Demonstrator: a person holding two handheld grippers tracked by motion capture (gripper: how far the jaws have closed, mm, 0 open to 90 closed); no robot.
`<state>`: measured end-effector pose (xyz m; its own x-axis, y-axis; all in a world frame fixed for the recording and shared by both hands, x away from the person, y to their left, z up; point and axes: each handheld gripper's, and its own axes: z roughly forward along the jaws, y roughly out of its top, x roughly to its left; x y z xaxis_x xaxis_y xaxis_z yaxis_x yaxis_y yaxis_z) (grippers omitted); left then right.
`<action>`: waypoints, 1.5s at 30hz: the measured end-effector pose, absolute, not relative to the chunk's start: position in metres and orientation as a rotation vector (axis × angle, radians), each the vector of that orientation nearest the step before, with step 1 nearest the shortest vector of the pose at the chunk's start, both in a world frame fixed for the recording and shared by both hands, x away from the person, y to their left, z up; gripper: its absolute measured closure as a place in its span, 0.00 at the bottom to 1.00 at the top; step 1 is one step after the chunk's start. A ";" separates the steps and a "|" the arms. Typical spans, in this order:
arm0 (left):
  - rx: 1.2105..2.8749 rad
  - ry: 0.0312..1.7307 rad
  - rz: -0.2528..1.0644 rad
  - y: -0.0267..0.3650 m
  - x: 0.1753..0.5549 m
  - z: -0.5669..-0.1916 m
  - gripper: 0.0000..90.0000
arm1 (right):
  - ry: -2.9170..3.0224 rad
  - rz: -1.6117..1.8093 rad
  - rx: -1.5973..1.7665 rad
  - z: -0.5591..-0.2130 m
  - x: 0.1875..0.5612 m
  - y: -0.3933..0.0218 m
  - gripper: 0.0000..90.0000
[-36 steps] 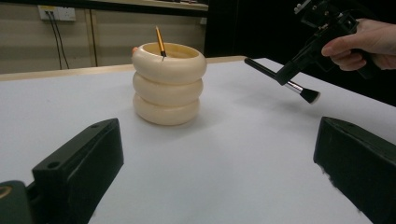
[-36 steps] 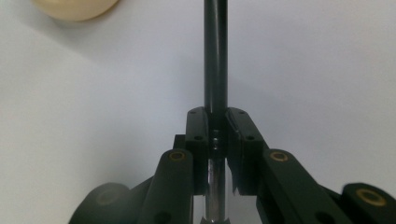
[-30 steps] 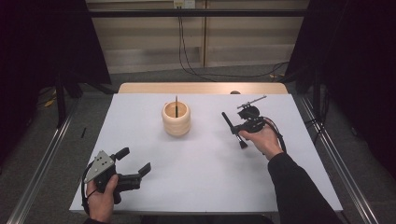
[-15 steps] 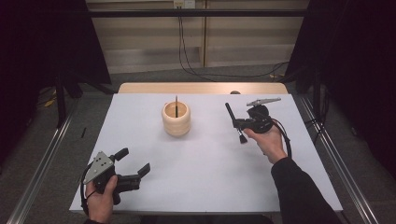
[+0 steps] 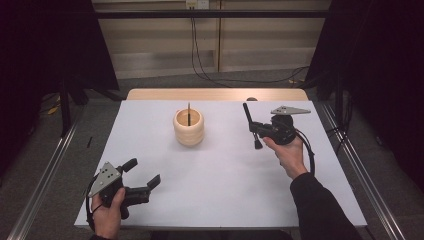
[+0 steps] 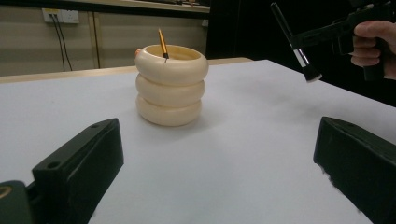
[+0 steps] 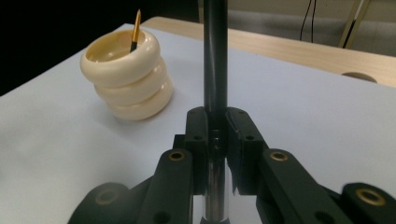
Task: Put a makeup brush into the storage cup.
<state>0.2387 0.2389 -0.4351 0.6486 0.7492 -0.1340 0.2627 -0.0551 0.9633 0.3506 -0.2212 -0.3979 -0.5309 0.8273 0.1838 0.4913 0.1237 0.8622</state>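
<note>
At the table's [image 5: 150, 125] three o'clock side, the right gripper [image 5: 256, 129], jaws clamped on a black-handled brush [image 5: 251, 126], has lifted slightly and turned since a second ago. The left gripper [image 5: 145, 176] rests at seven o'clock, jaws wide apart and empty. The left gripper view reveals the brush's pale bristle tip and a gold stick [image 6: 162, 43] leaning in the cream ringed holder [image 5: 189, 127] at centre.

Left gripper [image 5: 142, 176] low near table edge, jaws apart, right gripper [image 5: 252, 129] raised, jaws clamped

A lab-like recording space is suggested: a white-covered table [image 5: 210, 190] is flanked by black curtains [image 5: 45, 45] and metal floor rails [image 5: 45, 175], with wall-socket cables [image 5: 200, 50] behind.
</note>
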 end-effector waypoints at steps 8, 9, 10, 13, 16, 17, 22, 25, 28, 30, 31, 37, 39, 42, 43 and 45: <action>1.626 0.847 0.488 0.238 0.239 -0.435 0.02 | 2.000 1.466 1.252 -0.395 0.343 -0.230 0.89; 1.625 0.847 0.489 0.238 0.239 -0.435 0.02 | 2.000 1.472 1.248 -0.394 0.342 -0.231 0.89; 1.623 0.848 0.484 0.238 0.239 -0.435 0.02 | 1.995 1.477 1.244 -0.394 0.342 -0.232 0.89; 1.623 0.843 0.487 0.239 0.239 -0.435 0.02 | 1.983 1.503 1.233 -0.392 0.338 -0.235 0.89; 1.623 0.846 0.486 0.239 0.238 -0.435 0.02 | 1.970 1.518 1.230 -0.391 0.333 -0.238 0.89; 1.627 0.845 0.491 0.239 0.238 -0.435 0.02 | 1.964 1.531 1.231 -0.390 0.331 -0.239 0.89; 1.619 0.849 0.484 0.237 0.238 -0.435 0.02 | 1.954 1.554 1.214 -0.388 0.322 -0.241 0.89; 1.620 0.852 0.485 0.237 0.238 -0.435 0.02 | 1.955 1.570 1.214 -0.386 0.316 -0.242 0.89; 1.616 0.848 0.480 0.237 0.238 -0.435 0.02 | 1.959 1.581 1.201 -0.385 0.311 -0.244 0.89; 1.616 0.845 0.478 0.238 0.238 -0.435 0.02 | 1.955 1.592 1.201 -0.384 0.307 -0.244 0.89; 1.617 0.851 0.482 0.237 0.237 -0.435 0.02 | 1.955 1.593 1.196 -0.383 0.305 -0.245 0.89; 1.624 0.838 0.481 0.237 0.237 -0.434 0.02 | 1.964 1.620 1.164 -0.381 0.294 -0.245 0.89; 1.618 0.836 0.487 0.238 0.237 -0.434 0.02 | 1.967 1.619 1.151 -0.380 0.290 -0.245 0.89; 1.620 0.837 0.496 0.238 0.236 -0.433 0.02 | 1.980 1.628 1.134 -0.380 0.283 -0.244 0.89; 1.617 0.837 0.498 0.238 0.236 -0.433 0.02 | 1.979 1.629 1.132 -0.380 0.281 -0.244 0.89; 1.619 0.834 0.501 0.238 0.235 -0.433 0.02 | 1.989 1.627 1.128 -0.380 0.277 -0.244 0.89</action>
<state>0.2352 0.2380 -0.4328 0.6513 0.7491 -0.1210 0.2448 -0.0564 0.9679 0.2775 -0.2444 -0.3798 -0.6302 0.7448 0.2194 0.3627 0.0326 0.9313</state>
